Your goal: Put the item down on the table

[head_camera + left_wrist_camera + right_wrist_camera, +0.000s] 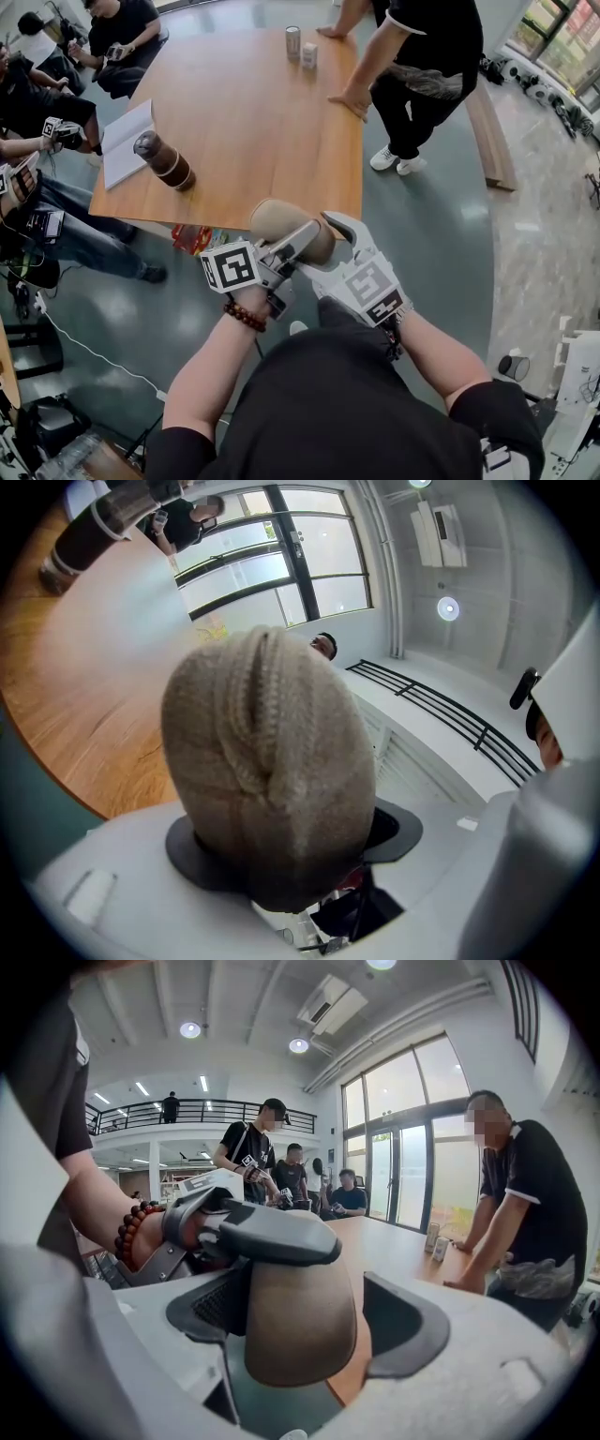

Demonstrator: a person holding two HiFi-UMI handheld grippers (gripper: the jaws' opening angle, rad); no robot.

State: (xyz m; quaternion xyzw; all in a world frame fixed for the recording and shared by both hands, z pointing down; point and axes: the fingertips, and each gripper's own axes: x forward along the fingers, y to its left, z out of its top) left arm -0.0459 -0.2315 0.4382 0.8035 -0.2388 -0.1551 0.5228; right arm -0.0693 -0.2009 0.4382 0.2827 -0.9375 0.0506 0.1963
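Left gripper clamping knit item, seemingly just past table edge

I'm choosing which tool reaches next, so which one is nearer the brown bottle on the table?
Left. The left tool, shut on the knit hat, is at the table's near edge, right of the brown bottle; the right tool, open, lies farther right.

Brown flask by open notebook; silver can well apart.
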